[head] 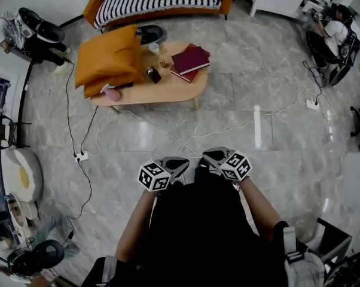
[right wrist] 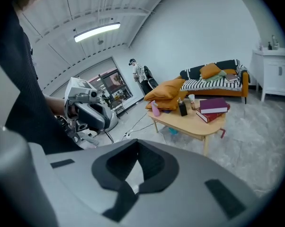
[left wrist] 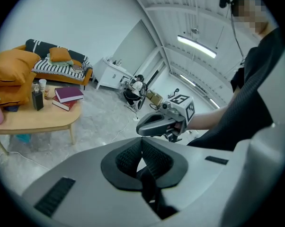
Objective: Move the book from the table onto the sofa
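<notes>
Books (head: 191,60) are lying stacked, two deep, toward the right end of the oval wooden table (head: 168,89). The upper one is showing a dark maroon cover and sitting slightly askew on a redder one beneath. Just beyond the table, the sofa (head: 127,5) is standing with its orange frame and black-and-white striped cover. Both tongs are hanging low in front of the person, well apart from the table. The left gripper (head: 181,162) and the right gripper (head: 207,155) are each showing jaws pressed together with nothing between them. From above, the head view is giving only the covers and the cables trailing over the marble floor (head: 275,94). The right gripper view is showing the stack side-on, with pale page edges and the top volume overhanging, and a dark bottle (right wrist: 182,108) and a pink bottle (right wrist: 155,109) standing by the orange cushions (right wrist: 166,91). The left gripper view is catching the same stack from its other side.
</notes>
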### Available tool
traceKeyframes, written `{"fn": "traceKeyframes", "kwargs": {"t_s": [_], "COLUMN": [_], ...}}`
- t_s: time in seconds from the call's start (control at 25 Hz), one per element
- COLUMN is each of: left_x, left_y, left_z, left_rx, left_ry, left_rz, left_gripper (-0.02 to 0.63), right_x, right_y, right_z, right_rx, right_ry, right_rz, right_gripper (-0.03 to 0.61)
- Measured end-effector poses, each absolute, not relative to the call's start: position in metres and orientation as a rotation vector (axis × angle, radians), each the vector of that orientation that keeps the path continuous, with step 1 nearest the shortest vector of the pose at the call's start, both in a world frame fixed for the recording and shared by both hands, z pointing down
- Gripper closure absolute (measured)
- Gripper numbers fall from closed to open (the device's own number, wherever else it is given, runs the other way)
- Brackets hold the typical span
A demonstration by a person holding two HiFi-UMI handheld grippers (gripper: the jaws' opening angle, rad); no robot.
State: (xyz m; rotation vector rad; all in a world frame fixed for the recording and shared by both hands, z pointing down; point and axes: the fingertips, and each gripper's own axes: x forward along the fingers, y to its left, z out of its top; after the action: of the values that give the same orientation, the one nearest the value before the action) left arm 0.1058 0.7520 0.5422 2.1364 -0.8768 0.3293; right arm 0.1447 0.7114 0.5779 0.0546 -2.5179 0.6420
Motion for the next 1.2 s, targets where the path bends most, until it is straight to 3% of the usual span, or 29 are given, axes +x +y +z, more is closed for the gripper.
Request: {"fn": "traceKeyframes", "kwargs": {"t_s": [0.72,1.2], "left_x": [0.103,0.039], "left_y": [0.699,0.632], "left_z": [0.559,0.561], "left_rx": [2.171,2.209], "left_ry": [-0.718,-0.604], "left_rz": [0.371,0.350], "left_gripper": [0.609,0.609], "right_x": [0.144,0.080], "right_y": [0.665,0.602], "right_z": [0.584,0.566], "right_rx": [0.165,0.276], "right_ry": [-2.473,-2.467], "right_rz": [0.664,0.634], "right_gripper": [0.569,0.569]}}
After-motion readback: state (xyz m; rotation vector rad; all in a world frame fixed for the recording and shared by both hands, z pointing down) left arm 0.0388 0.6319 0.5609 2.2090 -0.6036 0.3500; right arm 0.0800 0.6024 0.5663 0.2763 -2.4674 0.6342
